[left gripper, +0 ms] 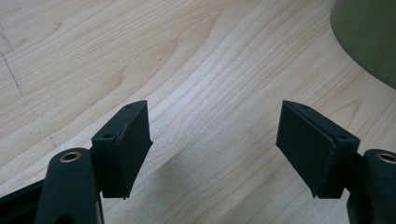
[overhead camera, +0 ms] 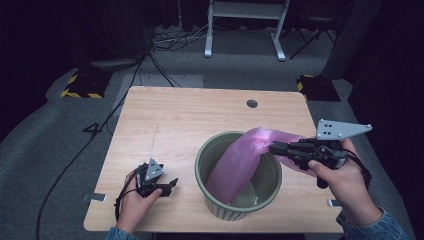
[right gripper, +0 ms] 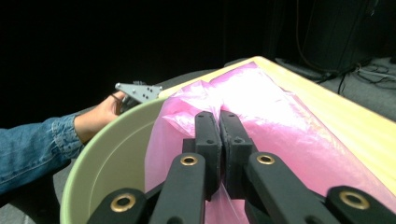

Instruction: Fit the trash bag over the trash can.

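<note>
Standing on the near right part of the wooden table (overhead camera: 165,115), the green bin (overhead camera: 238,209) has a pink plastic bag (overhead camera: 235,167) draped from its far right rim down into its hollow. At the bag's upper end, over the bin's right rim, the right gripper (overhead camera: 274,148) has its jaws pinched together on the pink film. Resting on the table near the left of the bin, the left gripper (overhead camera: 172,184) has its jaws spread wide with nothing between them.
</note>
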`<state>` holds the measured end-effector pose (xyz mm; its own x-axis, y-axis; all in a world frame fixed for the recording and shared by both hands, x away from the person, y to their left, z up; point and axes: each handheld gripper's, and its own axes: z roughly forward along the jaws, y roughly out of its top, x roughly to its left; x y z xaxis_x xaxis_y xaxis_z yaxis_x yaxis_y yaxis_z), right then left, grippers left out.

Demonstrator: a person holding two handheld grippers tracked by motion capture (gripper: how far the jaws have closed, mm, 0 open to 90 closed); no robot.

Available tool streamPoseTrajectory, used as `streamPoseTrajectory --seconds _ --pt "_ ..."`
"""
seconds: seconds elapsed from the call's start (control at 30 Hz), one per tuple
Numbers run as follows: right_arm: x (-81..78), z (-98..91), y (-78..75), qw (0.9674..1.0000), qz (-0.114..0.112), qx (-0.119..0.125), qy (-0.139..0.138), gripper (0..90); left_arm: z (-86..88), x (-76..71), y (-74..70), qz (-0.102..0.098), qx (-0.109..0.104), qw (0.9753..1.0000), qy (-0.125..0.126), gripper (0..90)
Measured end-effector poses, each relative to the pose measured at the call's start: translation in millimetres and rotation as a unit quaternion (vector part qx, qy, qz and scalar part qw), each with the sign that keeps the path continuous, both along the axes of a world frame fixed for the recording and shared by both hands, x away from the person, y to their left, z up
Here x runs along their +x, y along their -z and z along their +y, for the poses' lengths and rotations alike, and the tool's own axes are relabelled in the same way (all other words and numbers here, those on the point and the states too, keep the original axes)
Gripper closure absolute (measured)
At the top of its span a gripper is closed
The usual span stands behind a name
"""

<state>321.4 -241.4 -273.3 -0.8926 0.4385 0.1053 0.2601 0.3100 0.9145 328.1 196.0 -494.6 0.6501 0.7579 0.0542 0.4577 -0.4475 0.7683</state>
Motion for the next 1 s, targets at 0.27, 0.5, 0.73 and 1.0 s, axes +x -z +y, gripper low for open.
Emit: streamPoseTrajectory --seconds 0.27,0.5,0.73,1.0 --pt "2.8 12.6 16.2 0.9996 0.019 -0.017 -0.012 87.8 0.2 -0.2 -0.2 -0.001 -0.002 1.0 -0.001 26.0" --pt "6.6 25.4 34.7 0.9981 0.04 -0.041 -0.023 87.5 1.0 -0.3 -0.9 -0.001 -0.002 1.0 -0.001 26.0" --pt "6.6 28.1 41.7 0.9978 0.049 -0.041 -0.018 63.7 1.4 -0.3 -0.9 0.0 -0.004 1.0 -0.002 26.0" --pt "-9.8 -2.1 22.6 0.9993 0.01 -0.023 0.028 36.9 1.6 -0.3 -1.7 0.0 -0.007 1.0 -0.003 26.0"
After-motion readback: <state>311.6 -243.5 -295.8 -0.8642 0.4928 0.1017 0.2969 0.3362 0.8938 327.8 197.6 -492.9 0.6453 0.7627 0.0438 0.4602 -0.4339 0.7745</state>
